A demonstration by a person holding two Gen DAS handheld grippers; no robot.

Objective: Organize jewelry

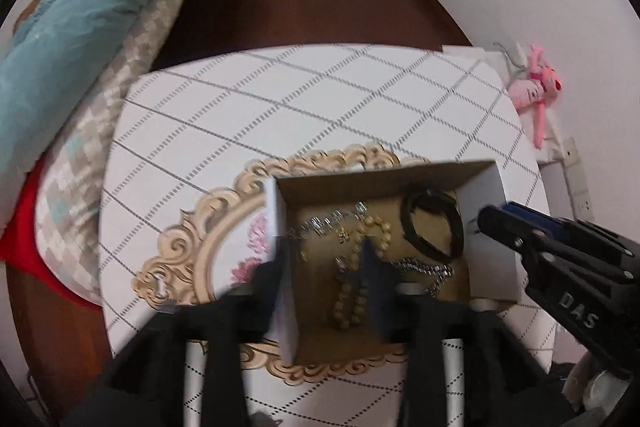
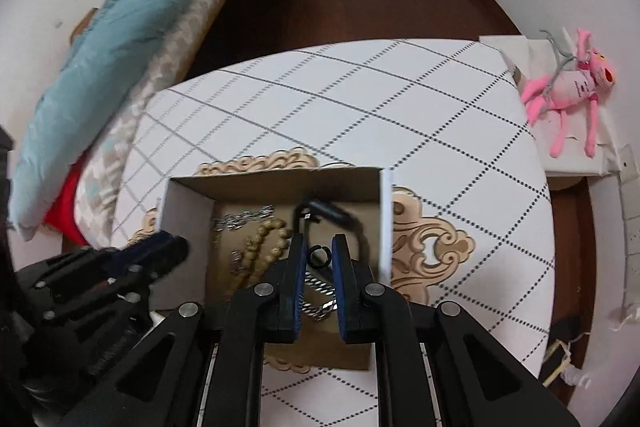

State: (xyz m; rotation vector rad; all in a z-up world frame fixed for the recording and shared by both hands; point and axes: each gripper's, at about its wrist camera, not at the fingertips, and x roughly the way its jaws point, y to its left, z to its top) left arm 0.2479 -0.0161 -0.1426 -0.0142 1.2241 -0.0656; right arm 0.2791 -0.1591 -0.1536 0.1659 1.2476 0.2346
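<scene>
Right claw point(image 2: 316, 269) is hanging just over the box point(image 2: 188, 199), fingers part-spread with nothing pinched. A small black ring point(image 2: 319, 255) sits right between the tips, a bit below them, on the box floor, so that arm's clearly the nearer one. Left claw point(image 1: 322, 259) is spread wider and straddles the box's left wall, one finger outside, one inside over the beads point(image 1: 352, 299). Everything else is in the box too: silver chain point(image 1: 332, 221), black bangle point(image 1: 432, 227) toward the far right corner. The box sits on the ornate tray point(image 1: 188, 247) on the desk point(image 1: 280, 99). I reckon the ring lies flat, so I'd drop straight down and close across it.
</scene>
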